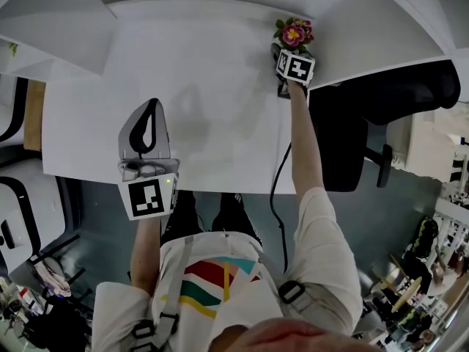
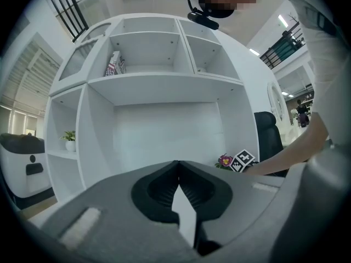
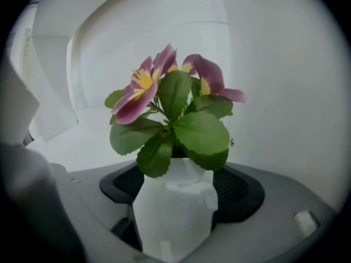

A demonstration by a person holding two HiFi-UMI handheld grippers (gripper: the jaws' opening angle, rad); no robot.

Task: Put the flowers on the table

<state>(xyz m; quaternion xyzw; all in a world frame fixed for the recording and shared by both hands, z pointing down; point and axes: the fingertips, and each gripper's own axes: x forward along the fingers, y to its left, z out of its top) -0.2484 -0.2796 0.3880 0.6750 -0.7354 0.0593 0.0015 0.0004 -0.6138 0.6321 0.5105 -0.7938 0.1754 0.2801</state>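
A small white pot (image 3: 175, 212) of pink flowers (image 1: 293, 34) with green leaves (image 3: 181, 130) stands at the far right corner of the white table (image 1: 205, 64). My right gripper (image 1: 288, 50) reaches around it. The pot sits between the jaws, with a dark gap showing on its left side, so the right gripper (image 3: 178, 171) is open. The flowers (image 2: 225, 160) also show far off in the left gripper view. My left gripper (image 1: 153, 107) hovers over the table's front left part, shut and empty, its tips meeting in the left gripper (image 2: 178, 166) view.
A black office chair (image 1: 381, 101) stands right of the table. A white shelf unit (image 2: 153, 64) rises behind the table, with a small potted plant (image 2: 69, 138) on a left shelf. A black cable (image 1: 277, 196) hangs along my right arm.
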